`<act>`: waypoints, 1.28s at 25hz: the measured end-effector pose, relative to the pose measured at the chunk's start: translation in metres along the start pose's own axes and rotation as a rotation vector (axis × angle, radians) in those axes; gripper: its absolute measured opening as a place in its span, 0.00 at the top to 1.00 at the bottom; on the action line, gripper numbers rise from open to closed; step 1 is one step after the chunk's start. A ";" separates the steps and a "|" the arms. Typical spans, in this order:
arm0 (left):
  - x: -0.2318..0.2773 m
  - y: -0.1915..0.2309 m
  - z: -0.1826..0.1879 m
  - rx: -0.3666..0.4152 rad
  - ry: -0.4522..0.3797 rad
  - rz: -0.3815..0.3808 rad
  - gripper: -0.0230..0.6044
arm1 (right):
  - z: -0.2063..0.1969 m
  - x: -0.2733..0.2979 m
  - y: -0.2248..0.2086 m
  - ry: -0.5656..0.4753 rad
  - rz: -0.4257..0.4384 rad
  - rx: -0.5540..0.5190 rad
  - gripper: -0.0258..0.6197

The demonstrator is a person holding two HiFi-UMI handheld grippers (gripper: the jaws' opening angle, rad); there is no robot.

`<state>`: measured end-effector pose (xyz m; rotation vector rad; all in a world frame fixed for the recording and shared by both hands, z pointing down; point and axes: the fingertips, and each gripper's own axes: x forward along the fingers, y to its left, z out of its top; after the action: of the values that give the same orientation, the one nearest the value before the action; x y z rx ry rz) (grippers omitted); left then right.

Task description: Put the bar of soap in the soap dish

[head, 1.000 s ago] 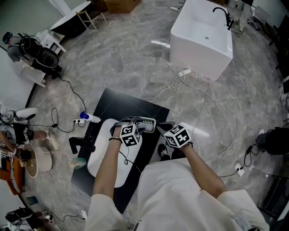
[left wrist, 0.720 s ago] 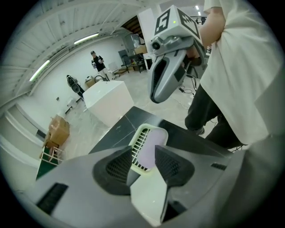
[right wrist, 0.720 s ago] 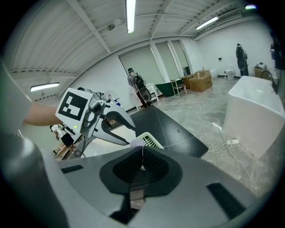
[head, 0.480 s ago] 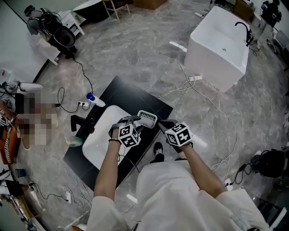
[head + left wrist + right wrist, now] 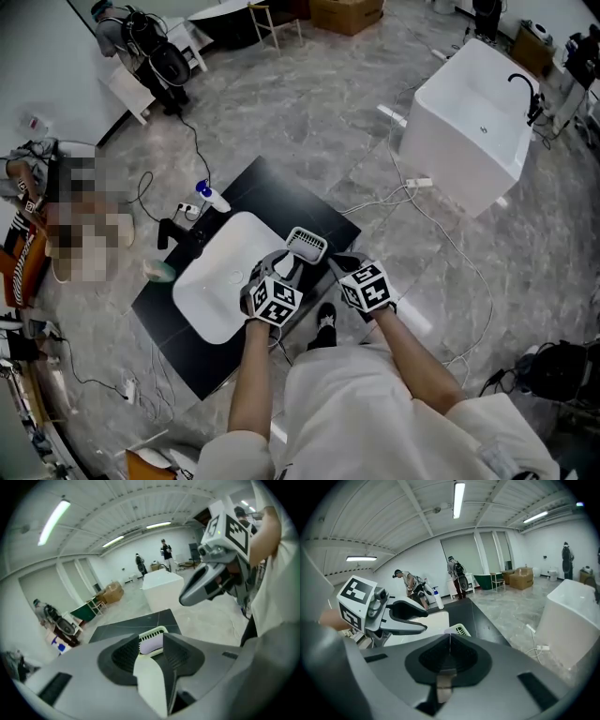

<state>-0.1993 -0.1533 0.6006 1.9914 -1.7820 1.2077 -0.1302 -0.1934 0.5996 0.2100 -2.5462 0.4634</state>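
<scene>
Left gripper [image 5: 151,640] nearest, jaws spread and clamping nothing, by my judgement. The lilac bar of soap [image 5: 151,645] lies dead ahead, framed between the tips, long axis crosswise — already down in the slatted soap dish [image 5: 153,629]. Right gripper [image 5: 450,638] hangs alongside, pinched together, empty, further off. White basin [image 5: 220,286] sits lower left on the black counter [image 5: 281,202] — nothing blocks.

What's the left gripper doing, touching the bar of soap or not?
Cannot tell. The left gripper view shows the bar of soap between the left gripper's parted jaws, with the soap dish behind, yet neither contact nor clearance is plain.
</scene>
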 end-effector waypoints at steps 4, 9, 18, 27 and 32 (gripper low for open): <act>-0.021 -0.006 0.000 -0.230 -0.050 0.086 0.70 | -0.004 -0.014 0.006 -0.028 -0.008 0.002 0.95; -0.053 -0.018 -0.002 -0.419 -0.093 0.176 0.70 | -0.013 -0.036 0.020 -0.059 0.015 0.018 0.95; -0.093 -0.067 -0.004 -0.680 -0.246 0.254 0.70 | -0.048 -0.073 0.051 -0.087 -0.013 -0.025 0.95; -0.112 -0.094 -0.004 -0.694 -0.302 0.283 0.75 | -0.076 -0.098 0.048 -0.128 -0.069 0.028 0.95; -0.117 -0.104 -0.001 -0.715 -0.327 0.257 0.94 | -0.083 -0.101 0.050 -0.134 -0.069 0.040 0.95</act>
<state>-0.0977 -0.0418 0.5587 1.6130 -2.2472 0.1991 -0.0169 -0.1109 0.5976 0.3540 -2.6515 0.4887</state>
